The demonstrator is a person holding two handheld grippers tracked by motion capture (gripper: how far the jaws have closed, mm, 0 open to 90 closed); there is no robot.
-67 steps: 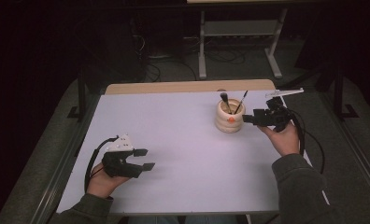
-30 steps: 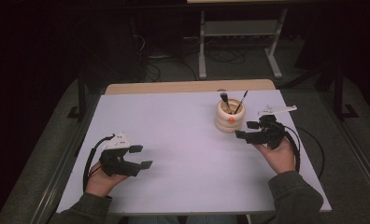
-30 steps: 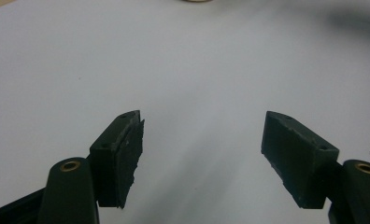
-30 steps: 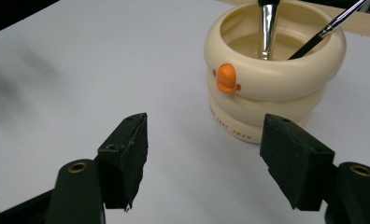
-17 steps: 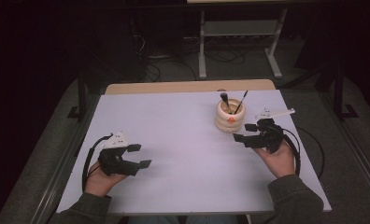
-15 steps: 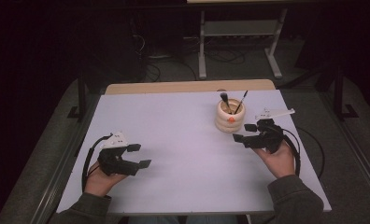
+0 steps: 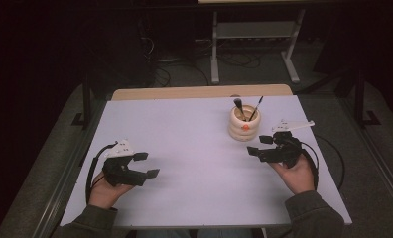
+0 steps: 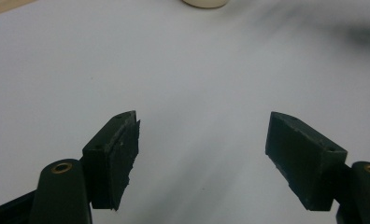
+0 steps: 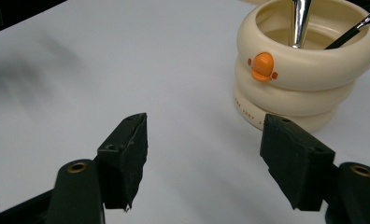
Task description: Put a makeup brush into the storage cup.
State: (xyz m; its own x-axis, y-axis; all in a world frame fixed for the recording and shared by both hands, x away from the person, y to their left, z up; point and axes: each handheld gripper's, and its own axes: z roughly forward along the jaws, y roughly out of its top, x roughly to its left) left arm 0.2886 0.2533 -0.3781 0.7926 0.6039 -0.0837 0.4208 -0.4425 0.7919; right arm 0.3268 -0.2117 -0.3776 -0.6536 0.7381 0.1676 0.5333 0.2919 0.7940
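Observation:
A cream ribbed holder (image 7: 244, 124) with an orange duck mark stands at the table's right half, and two brushes (image 7: 254, 108) stick out of it. In the right gripper view the holder (image 9: 299, 70) sits just ahead and to the right of the jaws. My right gripper (image 7: 257, 145) rests low over the table just right of the holder, open, with nothing between its jaws (image 9: 204, 154). My left gripper (image 7: 147, 164) lies near the front left, open and empty (image 8: 202, 154), pointing across the bare white tabletop.
The white tabletop (image 7: 184, 144) stretches between the two hands, with a wooden strip (image 7: 199, 92) along its far edge. Cables trail from both grippers. Behind the table stands a metal shelf frame (image 7: 254, 44) on a dark floor.
The right hand came down and toward the front from beside the holder's rim, then settled. Its jaws stay open. The left hand has kept still.

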